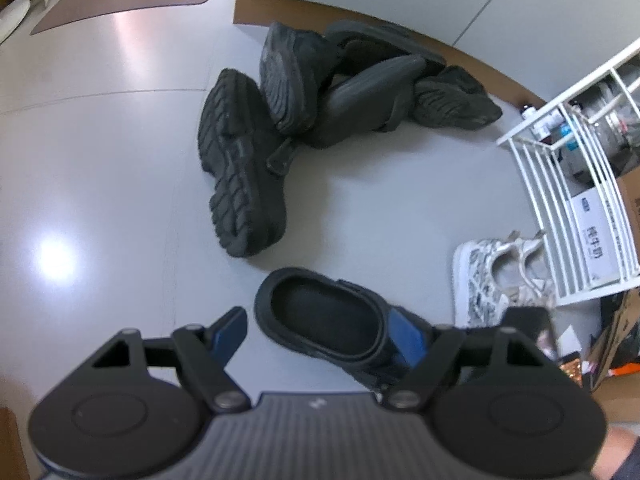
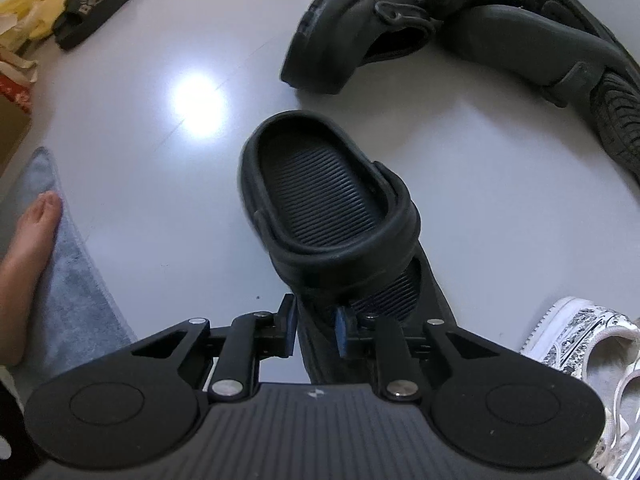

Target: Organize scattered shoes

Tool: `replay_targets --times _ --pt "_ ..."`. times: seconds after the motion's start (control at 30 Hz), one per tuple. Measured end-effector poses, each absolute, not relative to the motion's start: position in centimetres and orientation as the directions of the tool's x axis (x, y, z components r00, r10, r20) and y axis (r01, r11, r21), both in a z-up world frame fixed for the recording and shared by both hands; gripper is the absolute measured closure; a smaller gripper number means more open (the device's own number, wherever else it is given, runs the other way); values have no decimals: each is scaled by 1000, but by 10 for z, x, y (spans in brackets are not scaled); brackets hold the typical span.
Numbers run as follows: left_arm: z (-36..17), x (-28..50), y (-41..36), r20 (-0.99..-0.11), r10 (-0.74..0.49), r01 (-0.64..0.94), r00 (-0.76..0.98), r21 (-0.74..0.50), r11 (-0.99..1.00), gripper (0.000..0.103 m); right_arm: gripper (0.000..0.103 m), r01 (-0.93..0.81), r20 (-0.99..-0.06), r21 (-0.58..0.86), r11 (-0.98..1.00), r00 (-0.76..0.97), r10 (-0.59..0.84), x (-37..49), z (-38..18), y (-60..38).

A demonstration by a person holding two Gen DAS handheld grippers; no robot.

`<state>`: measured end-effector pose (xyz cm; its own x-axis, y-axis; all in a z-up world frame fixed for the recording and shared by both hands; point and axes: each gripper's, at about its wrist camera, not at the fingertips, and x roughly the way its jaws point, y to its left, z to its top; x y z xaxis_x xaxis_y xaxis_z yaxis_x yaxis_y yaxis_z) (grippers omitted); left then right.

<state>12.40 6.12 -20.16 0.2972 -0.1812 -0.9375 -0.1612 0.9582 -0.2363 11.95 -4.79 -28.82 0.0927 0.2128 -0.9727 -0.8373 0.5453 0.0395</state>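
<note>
The black clog [image 2: 332,216] appears pinched at its side wall by the right gripper [image 2: 316,326], while the left gripper [image 1: 332,336] is held wide open and empty above it.

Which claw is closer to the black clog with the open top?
Right. The right claw has its fingers around the side wall of the black clog. The left claw hangs open above it, not touching.

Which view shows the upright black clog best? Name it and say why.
The right wrist view: the black clog sits centred and close, its ribbed footbed and heel strap clear, with the right gripper pinching its side wall. In the left wrist view the clog is smaller, its toe end hidden behind the open left gripper.
</note>
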Motion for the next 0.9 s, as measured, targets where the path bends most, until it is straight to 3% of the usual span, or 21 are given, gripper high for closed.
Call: replay_targets --times 0.23,0.5,0.63,0.73,0.9 --pt "-205 128 63 -940 -180 -170 289 -236 957 23 57 -835 -964 30 549 121 236 124 -281 -63" --pt "-212 130 55 -942 -196 -129 272 -237 963 23 56 -809 -953 48 585 138 270 132 -287 -88" --pt "-213 129 55 -942 -191 -122 277 -232 965 23 42 -773 -934 114 624 131 333 143 -294 -107" --pt "-214 129 56 -942 -188 -123 277 -229 966 23 26 -768 -923 119 629 147 354 145 -298 -119" --pt "-217 129 64 -946 -191 -153 263 -236 960 23 23 -779 -911 136 612 145 386 140 -303 -125"
